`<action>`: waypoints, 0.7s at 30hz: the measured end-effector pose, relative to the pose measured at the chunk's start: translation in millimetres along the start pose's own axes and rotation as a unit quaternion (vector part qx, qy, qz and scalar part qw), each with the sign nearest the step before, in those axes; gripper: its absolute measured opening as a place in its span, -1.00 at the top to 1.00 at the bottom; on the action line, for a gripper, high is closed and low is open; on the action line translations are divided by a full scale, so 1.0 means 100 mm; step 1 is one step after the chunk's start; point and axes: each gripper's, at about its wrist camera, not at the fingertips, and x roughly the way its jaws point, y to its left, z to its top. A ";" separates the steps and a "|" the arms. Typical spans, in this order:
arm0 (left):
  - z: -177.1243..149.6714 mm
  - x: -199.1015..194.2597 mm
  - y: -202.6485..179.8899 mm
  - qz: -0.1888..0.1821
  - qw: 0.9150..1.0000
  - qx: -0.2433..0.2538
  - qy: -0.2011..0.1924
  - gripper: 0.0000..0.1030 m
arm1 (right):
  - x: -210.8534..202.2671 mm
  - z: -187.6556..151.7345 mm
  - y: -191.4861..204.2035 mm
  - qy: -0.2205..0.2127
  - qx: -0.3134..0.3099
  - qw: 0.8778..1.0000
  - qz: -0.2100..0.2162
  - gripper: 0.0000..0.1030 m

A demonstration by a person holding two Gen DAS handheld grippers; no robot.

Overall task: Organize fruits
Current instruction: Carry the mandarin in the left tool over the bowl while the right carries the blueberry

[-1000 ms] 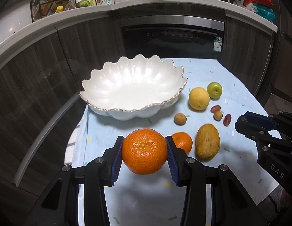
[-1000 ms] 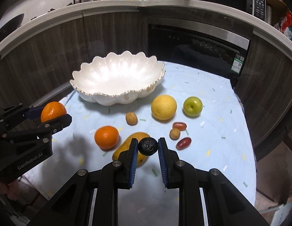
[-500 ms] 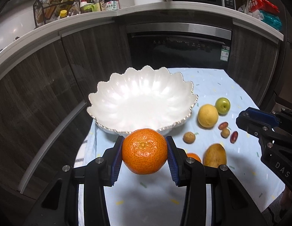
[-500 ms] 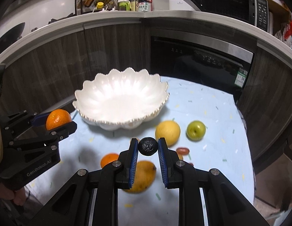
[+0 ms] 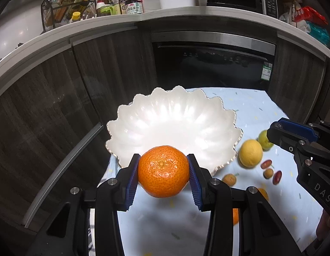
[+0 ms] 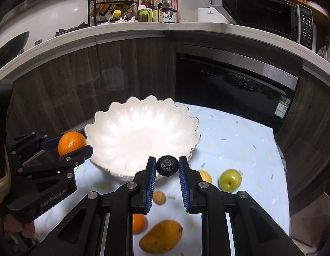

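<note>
My left gripper [image 5: 164,171] is shut on a big orange tangerine [image 5: 164,170], held in the air at the near rim of the white scalloped bowl [image 5: 173,125]. The same tangerine [image 6: 71,141] shows in the right wrist view, just left of the bowl [image 6: 141,134]. My right gripper [image 6: 167,166] is shut on a small dark wrinkled fruit [image 6: 167,166], held over the bowl's near rim. Nothing lies inside the bowl. On the light blue cloth [image 6: 239,147] lie a lemon [image 5: 250,153], a green apple [image 6: 230,180], a mango [image 6: 161,239] and a second tangerine [image 6: 139,223].
Small fruits lie right of the bowl: a brown one [image 6: 159,197], another brown one [image 5: 268,173] and two red ones [image 5: 266,163] [image 5: 277,177]. Dark cabinets and a dishwasher [image 6: 233,85] stand close behind the table. Bottles crowd the counter [image 6: 156,10].
Both grippers have moved forward and up toward the bowl with their fruits still held. The loose fruits on the cloth now sit lower and to the side in both views.
</note>
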 end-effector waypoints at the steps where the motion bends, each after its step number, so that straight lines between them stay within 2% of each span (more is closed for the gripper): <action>1: 0.02 0.03 0.01 0.000 1.000 -0.001 0.000 0.17 | 0.04 0.03 -0.01 0.000 -0.001 1.000 -0.001 0.55; 9: 0.19 0.27 0.11 0.005 1.000 -0.001 -0.002 0.17 | 0.33 0.20 -0.06 0.005 0.000 1.000 -0.006 0.55; 21: 0.30 0.63 0.26 0.004 1.000 -0.007 0.004 0.17 | 0.75 0.29 -0.08 0.029 0.001 1.000 -0.010 0.55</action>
